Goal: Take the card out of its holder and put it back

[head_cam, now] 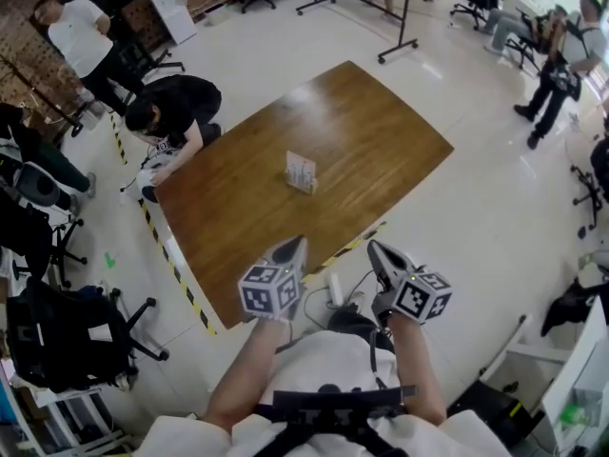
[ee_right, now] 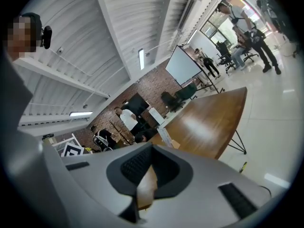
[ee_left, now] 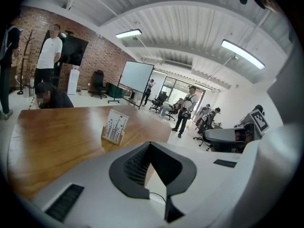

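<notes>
A white card (head_cam: 302,168) printed with dark marks stands upright in a small wooden holder (head_cam: 304,187) near the middle of the brown wooden table (head_cam: 362,131). In the left gripper view the card (ee_left: 115,125) and its holder (ee_left: 111,138) lie ahead and a little to the left. The right gripper view has the card (ee_right: 165,135) small and far off. My left gripper (head_cam: 297,244) and right gripper (head_cam: 374,248) hang side by side over the table's near corner, well short of the card. Both are shut with nothing in them: the left gripper (ee_left: 150,145) and the right gripper (ee_right: 152,147).
A person (head_cam: 176,112) crouches at the table's far left corner, and others stand around the room. Office chairs (head_cam: 57,336) crowd the left side. Yellow-black tape (head_cam: 176,274) runs on the floor along the table. A power strip with cable (head_cam: 335,288) lies below the near corner.
</notes>
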A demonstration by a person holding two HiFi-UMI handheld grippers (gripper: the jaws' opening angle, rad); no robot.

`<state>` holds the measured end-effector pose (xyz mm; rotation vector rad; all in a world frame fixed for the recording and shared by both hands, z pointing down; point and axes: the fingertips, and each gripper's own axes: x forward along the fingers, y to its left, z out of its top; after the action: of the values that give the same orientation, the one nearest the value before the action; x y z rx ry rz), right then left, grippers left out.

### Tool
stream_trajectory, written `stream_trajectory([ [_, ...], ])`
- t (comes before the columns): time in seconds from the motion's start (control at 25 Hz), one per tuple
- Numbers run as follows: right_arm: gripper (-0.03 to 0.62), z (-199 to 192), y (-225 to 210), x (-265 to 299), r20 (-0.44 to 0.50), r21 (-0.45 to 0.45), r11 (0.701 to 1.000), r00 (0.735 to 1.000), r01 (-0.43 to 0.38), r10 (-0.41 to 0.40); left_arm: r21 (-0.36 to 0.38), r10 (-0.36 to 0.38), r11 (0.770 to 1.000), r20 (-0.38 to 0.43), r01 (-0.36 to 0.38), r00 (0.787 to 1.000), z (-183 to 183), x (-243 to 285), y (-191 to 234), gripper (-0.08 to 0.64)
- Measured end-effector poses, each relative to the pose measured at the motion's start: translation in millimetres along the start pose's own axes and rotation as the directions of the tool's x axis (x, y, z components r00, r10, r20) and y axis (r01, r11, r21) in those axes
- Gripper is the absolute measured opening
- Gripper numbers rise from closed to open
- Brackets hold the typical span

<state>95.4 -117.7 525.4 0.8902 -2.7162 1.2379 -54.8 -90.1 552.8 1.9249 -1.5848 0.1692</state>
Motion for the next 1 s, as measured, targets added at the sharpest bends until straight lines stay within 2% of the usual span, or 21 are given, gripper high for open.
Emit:
stream_trajectory([
  [0.24, 0.005, 15.6, -13.9, 24.9, -0.067, -0.007, 0.999, 0.996, -0.054, 0.054, 0.014, 0.054, 0.998, 0.002, -0.054, 0.999, 13.6, 27.4, 9.4, 0.000],
  [0.48, 0.005, 21.9, -24.6, 47.2, -0.086, 0.007, 0.997, 0.994, -0.072, 0.073, 0.019, 0.077, 0.997, -0.002, -0.077, 0.997, 24.7, 46.4, 25.3, 0.000],
  [0.84, 0.005, 30.0, -19.2, 74.9, -0.056, 0.021, 1.000, 0.998, -0.021, 0.022, 0.054, 0.033, 0.998, -0.031, -0.032, 0.999, 47.8, 76.6, 61.0, 0.004],
  [0.92, 0.005, 30.7, -15.1, 78.7, -0.052, 0.018, 1.000, 0.999, -0.008, 0.009, 0.071, 0.025, 0.997, -0.051, -0.021, 0.998, 48.5, 83.8, 67.4, 0.103],
  [1.0, 0.005, 32.0, -10.9, 83.7, -0.049, 0.012, 1.000, 0.999, 0.000, 0.000, 0.098, 0.028, 0.995, -0.062, -0.022, 0.998, 50.9, 92.6, 75.7, 0.169],
])
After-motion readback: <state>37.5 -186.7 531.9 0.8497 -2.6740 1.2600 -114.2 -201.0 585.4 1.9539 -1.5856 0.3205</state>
